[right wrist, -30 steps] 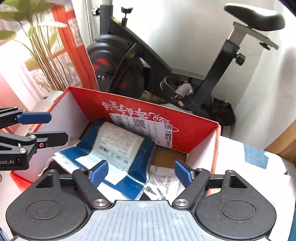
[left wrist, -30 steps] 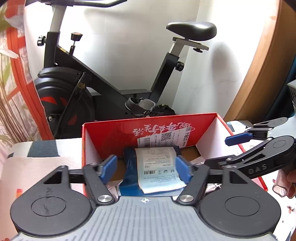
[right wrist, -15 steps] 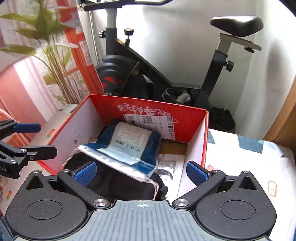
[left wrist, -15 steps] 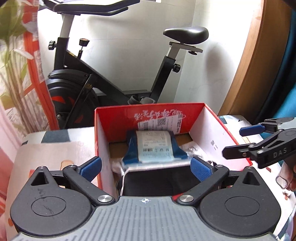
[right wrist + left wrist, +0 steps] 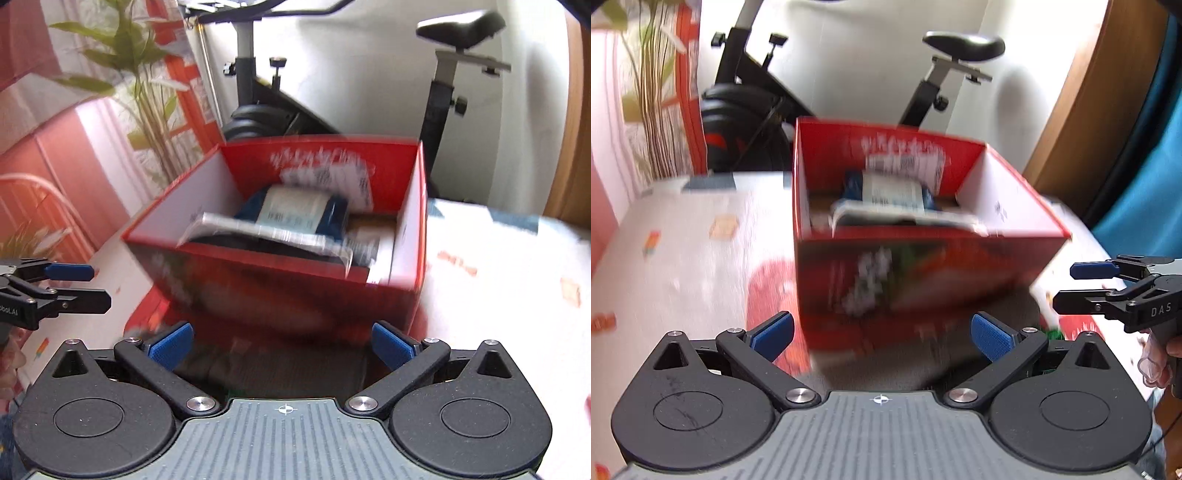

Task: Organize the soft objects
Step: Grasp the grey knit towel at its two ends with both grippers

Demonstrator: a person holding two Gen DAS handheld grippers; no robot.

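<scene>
Though blurred, red box (image 5: 916,273) holds seemingly two packets — blue-wrapped (image 5: 332,210) topmost.

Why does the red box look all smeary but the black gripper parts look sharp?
Left wrist view: the box smears with motion blur, while the fingers ride with the camera and stay crisp. Right wrist view: the same, box streaked, fingers sharp.

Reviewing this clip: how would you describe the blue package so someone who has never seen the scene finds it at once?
Find the open red cardboard box on the patterned tabletop in front of the exercise bike. Inside, against its far wall, sits the blue package. It alone is dark blue with a wide white printed label; the bag before it holds something black.
</scene>
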